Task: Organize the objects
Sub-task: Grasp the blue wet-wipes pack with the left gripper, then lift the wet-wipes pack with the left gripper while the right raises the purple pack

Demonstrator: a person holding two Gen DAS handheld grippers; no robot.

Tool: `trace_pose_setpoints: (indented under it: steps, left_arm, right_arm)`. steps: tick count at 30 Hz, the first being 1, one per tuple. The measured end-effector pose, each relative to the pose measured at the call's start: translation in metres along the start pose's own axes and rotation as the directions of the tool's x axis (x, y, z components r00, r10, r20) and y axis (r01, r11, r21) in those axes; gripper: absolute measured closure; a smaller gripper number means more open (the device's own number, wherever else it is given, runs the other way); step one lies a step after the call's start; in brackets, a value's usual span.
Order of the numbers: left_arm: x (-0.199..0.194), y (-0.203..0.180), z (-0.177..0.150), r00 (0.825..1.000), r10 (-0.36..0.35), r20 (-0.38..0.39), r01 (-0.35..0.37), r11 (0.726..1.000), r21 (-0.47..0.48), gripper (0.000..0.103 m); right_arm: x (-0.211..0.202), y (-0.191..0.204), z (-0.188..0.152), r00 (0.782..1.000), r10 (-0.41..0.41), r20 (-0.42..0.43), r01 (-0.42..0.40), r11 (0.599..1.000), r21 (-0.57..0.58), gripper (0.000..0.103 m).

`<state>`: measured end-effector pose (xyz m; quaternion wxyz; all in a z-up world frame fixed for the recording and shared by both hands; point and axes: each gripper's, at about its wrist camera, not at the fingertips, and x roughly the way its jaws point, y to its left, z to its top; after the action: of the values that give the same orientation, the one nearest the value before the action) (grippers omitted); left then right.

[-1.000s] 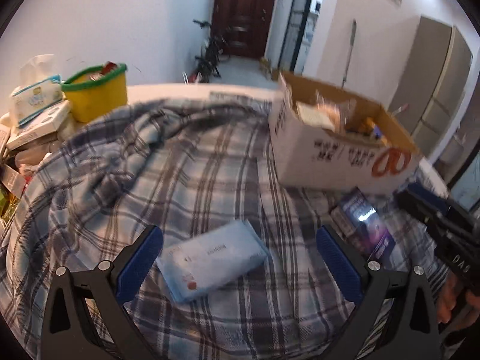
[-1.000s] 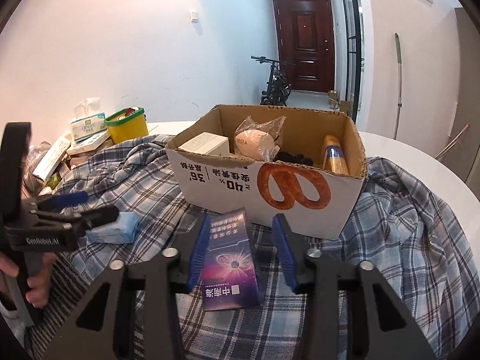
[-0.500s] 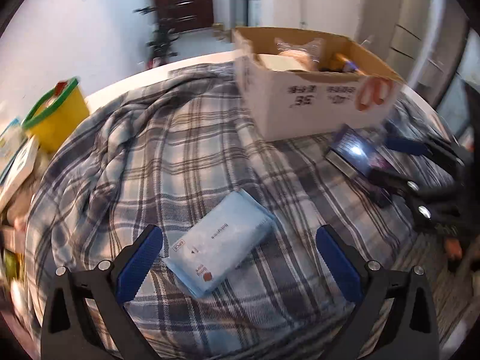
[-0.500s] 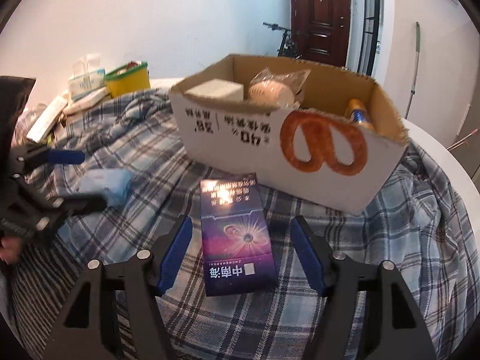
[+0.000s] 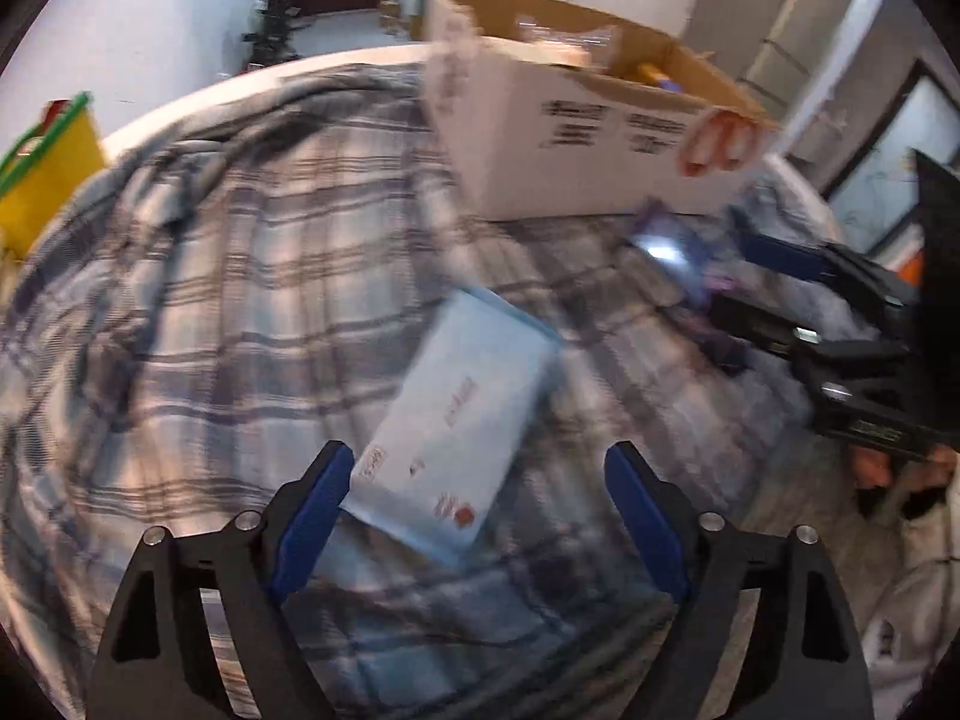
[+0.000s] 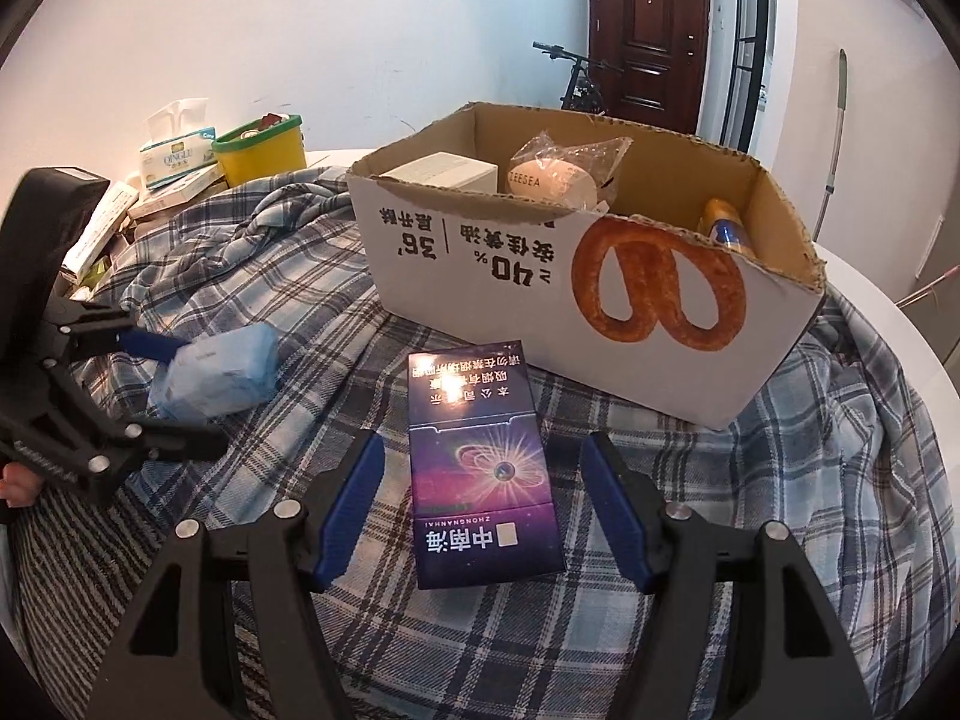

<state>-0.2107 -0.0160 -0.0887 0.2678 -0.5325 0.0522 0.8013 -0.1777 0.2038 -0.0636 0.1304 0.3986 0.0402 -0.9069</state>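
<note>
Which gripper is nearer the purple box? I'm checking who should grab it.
Right. The right gripper is open with the purple box lying between its fingers; the left gripper straddles the blue packet, off to the side.

Blue-grey plaid cloth [image 6: 810, 438]. Pale blue packet [image 5: 462, 414] with small red marks. Purple box [image 6: 483, 468] with a starburst print. White-faced brown carton [image 6: 540, 252] bearing black lettering and a brown pretzel picture. Yellow tub [image 6: 264, 153], green rim.
</note>
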Motion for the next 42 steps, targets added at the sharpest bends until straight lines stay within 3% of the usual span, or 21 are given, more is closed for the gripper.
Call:
trace_pose_setpoints:
  steps: [1, 5, 8, 11, 14, 20, 25, 28, 32, 35, 37, 42]
  left_arm:
    - [0.0, -0.004, -0.001, 1.0, -0.017, -0.001, 0.017, 1.0, 0.012, 0.016]
    - [0.0, -0.022, -0.003, 0.998, 0.049, 0.033, -0.051, 0.996, 0.078, 0.024]
    - [0.0, -0.027, -0.001, 0.992, 0.072, 0.102, -0.078, 0.995, 0.055, 0.032]
    - [0.012, -0.036, 0.0, 0.985, 0.14, 0.097, -0.147, 0.986, 0.078, 0.05]
    - [0.014, -0.038, 0.0, 0.985, 0.138, 0.1, -0.148, 0.984, 0.097, 0.061]
    - [-0.009, -0.031, -0.002, 0.972, 0.125, 0.197, -0.138, 0.989, 0.054, 0.062]
    - [-0.035, -0.034, 0.0, 0.923, 0.14, 0.359, -0.161, 0.987, 0.029, 0.062]
    - [-0.055, -0.037, -0.005, 0.861, 0.183, 0.474, -0.21, 0.978, 0.004, 0.062]
    - [-0.067, -0.043, -0.007, 0.818, 0.216, 0.534, -0.257, 0.967, 0.002, 0.062]
    - [-0.056, -0.045, -0.005, 0.83, 0.266, 0.49, -0.304, 0.953, -0.001, 0.062]
    - [-0.052, -0.043, -0.002, 0.844, 0.256, 0.471, -0.294, 0.956, 0.007, 0.062]
    - [-0.052, -0.044, -0.003, 0.839, 0.254, 0.481, -0.29, 0.957, 0.002, 0.062]
  right_arm:
    - [0.0, 0.0, 0.0, 1.0, 0.0, 0.001, 0.0, 1.0, 0.002, 0.036]
    - [0.001, -0.001, 0.001, 1.0, 0.002, -0.003, -0.002, 1.0, 0.007, 0.036]
    - [0.002, -0.001, 0.001, 1.0, 0.002, -0.007, -0.002, 1.0, 0.007, 0.036]
    - [0.002, -0.001, 0.001, 1.0, 0.002, -0.008, -0.002, 1.0, 0.007, 0.036]
    - [0.003, -0.001, 0.0, 1.0, 0.002, -0.01, -0.002, 1.0, 0.009, 0.036]
    - [0.001, -0.002, 0.0, 1.0, 0.002, -0.006, -0.002, 1.0, 0.01, 0.036]
    - [0.001, -0.001, 0.001, 1.0, 0.004, -0.003, -0.004, 1.0, 0.006, 0.036]
    - [0.001, -0.001, 0.001, 1.0, 0.005, -0.006, -0.005, 1.0, 0.004, 0.036]
    - [0.004, -0.001, 0.001, 1.0, 0.004, -0.017, -0.004, 1.0, 0.004, 0.036]
    - [0.006, -0.002, 0.0, 1.0, 0.005, -0.025, -0.005, 1.0, 0.006, 0.037]
    - [0.011, -0.003, 0.0, 0.999, 0.006, -0.039, -0.006, 1.0, 0.009, 0.039]
    - [0.026, -0.006, -0.001, 0.994, 0.005, -0.106, -0.002, 1.0, 0.024, 0.045]
